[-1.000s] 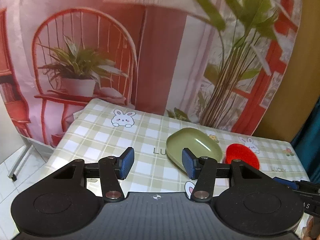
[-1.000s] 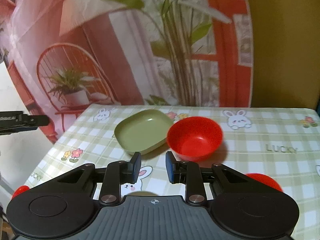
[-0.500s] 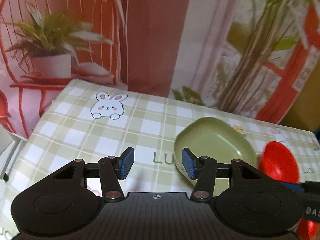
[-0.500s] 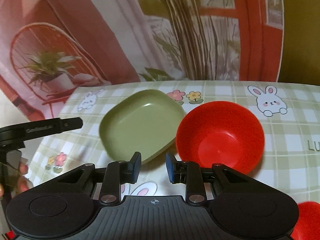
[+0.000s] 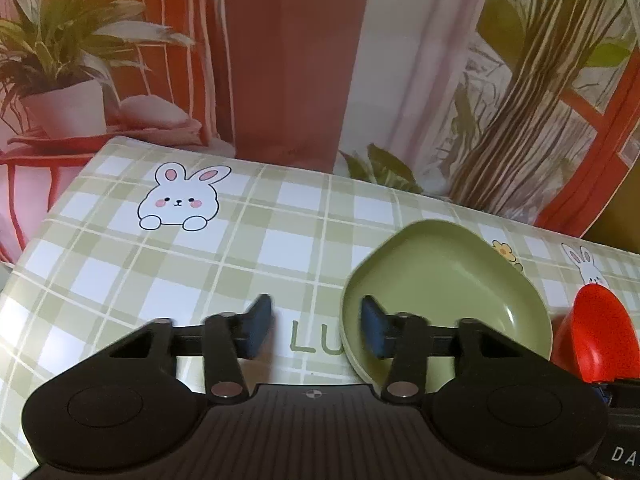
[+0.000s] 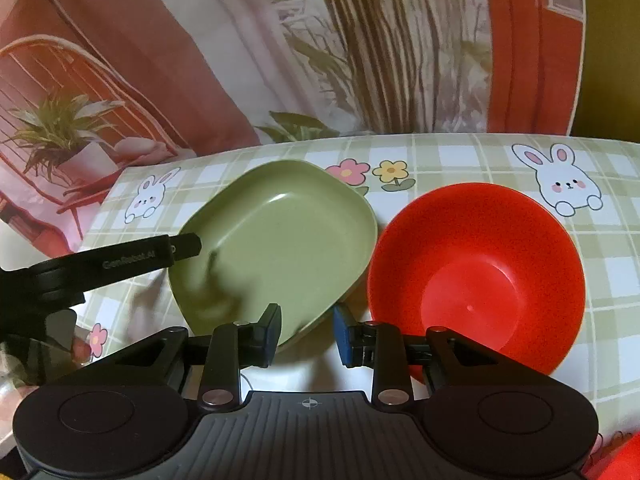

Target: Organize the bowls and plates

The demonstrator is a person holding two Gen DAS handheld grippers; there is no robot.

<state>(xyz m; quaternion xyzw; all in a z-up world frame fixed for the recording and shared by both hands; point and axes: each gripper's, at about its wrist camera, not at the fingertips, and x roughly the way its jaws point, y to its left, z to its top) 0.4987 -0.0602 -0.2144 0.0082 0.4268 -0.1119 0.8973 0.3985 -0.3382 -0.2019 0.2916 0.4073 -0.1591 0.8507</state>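
A green square plate [image 5: 448,280] lies on the checked tablecloth, with a red bowl [image 5: 596,336] close on its right. My left gripper [image 5: 316,326] is open and empty at the plate's left rim; its right finger [image 5: 374,330] is over the plate, its left finger outside. In the right wrist view the green plate [image 6: 276,240] and the red bowl [image 6: 476,276] sit side by side. My right gripper [image 6: 306,334] is open and empty, in front of the gap between them. The left gripper's arm [image 6: 120,260] reaches to the plate's left edge.
The tablecloth [image 5: 180,280] has bunny and flower prints. A printed backdrop hangs right behind the table's far edge. Another red dish [image 6: 624,460] peeks in at the bottom right corner of the right wrist view.
Both grippers have moved forward and down toward the dishes. The left gripper has come up to the green plate's rim. Both stay open.
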